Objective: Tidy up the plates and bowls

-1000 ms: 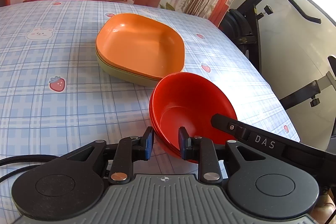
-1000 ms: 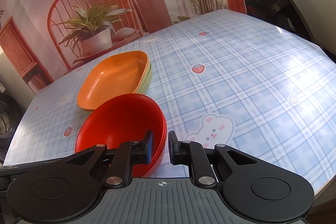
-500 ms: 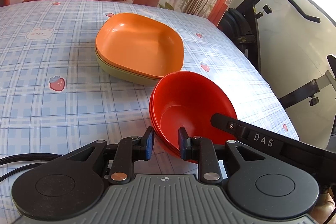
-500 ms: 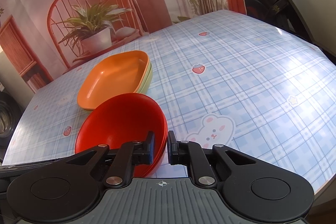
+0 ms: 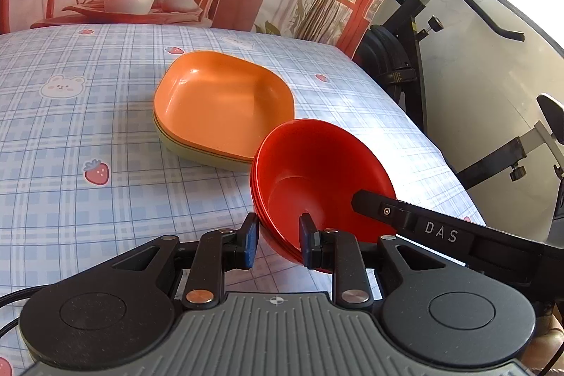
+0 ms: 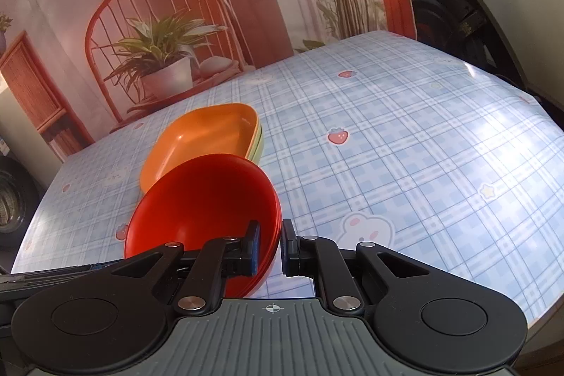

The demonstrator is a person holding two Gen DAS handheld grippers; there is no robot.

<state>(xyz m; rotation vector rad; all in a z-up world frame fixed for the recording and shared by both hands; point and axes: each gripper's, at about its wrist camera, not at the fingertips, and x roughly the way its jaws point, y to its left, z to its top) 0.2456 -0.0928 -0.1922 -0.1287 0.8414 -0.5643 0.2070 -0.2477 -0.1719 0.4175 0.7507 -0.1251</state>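
Observation:
A stack of nested red bowls (image 5: 317, 171) hangs tilted just above the checked tablecloth (image 5: 70, 199), near its right edge. My left gripper (image 5: 278, 240) is shut on the stack's near rim, one pad outside and one inside. From the other side my right gripper (image 6: 269, 245) is shut on the rim of the same red bowls (image 6: 204, 199); its black finger (image 5: 423, 228) shows in the left wrist view. Just behind the bowls an orange plate (image 5: 222, 108) lies on a green plate (image 5: 204, 157). The right wrist view shows that orange plate (image 6: 208, 136) too.
The table's right edge (image 5: 440, 157) runs close beside the bowls, with a black exercise bike (image 5: 405, 59) beyond it. A printed backdrop with a potted plant (image 6: 165, 73) stands behind the table. A black cable (image 5: 14, 298) trails at the lower left.

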